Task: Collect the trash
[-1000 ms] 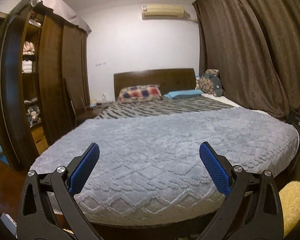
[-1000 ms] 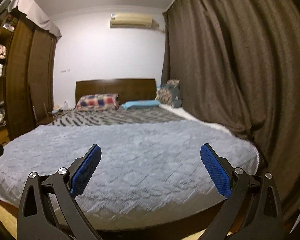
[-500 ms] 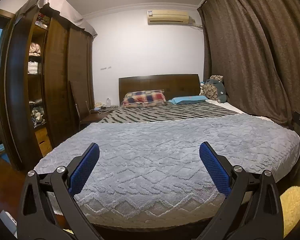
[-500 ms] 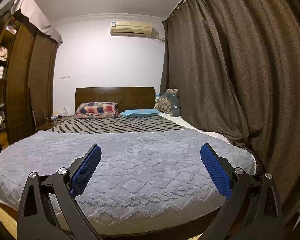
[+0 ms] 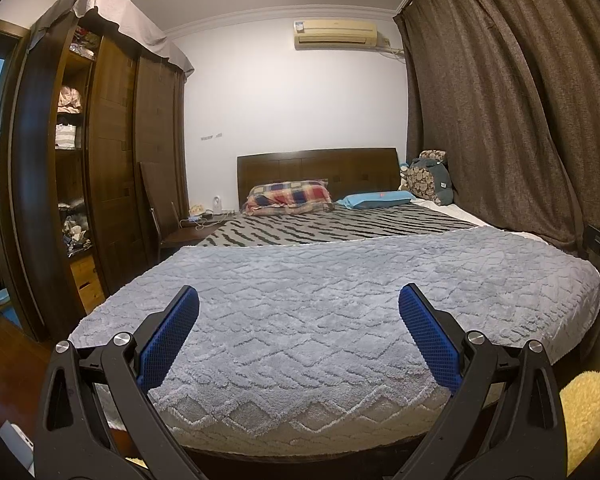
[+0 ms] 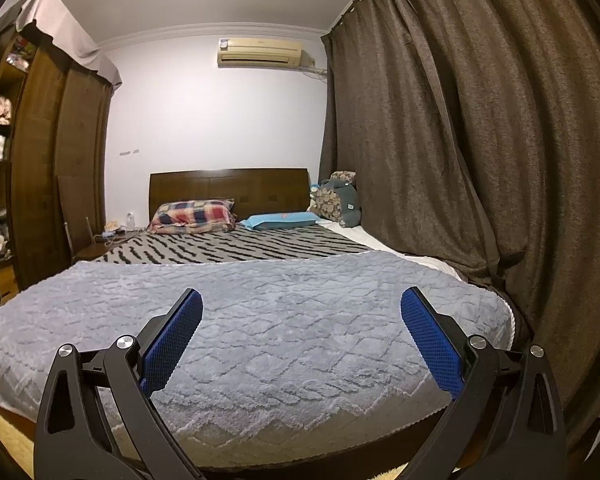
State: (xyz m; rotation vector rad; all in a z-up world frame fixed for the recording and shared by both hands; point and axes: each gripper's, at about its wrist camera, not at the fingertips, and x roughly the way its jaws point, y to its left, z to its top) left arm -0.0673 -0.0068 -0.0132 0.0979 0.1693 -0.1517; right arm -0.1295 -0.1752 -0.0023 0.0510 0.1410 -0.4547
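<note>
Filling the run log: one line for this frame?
left gripper: open, empty | right gripper: open, empty | facing bed | trash: none visible

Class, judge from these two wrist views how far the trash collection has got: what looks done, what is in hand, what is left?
Done: nothing shows as collected; no bag or bin is in view. In hand: nothing; the left gripper and right gripper are both open and empty, facing the grey blanket on the bed. Left: all of it. No trash is plainly visible; small items on the bedside table are too small to identify.
</note>
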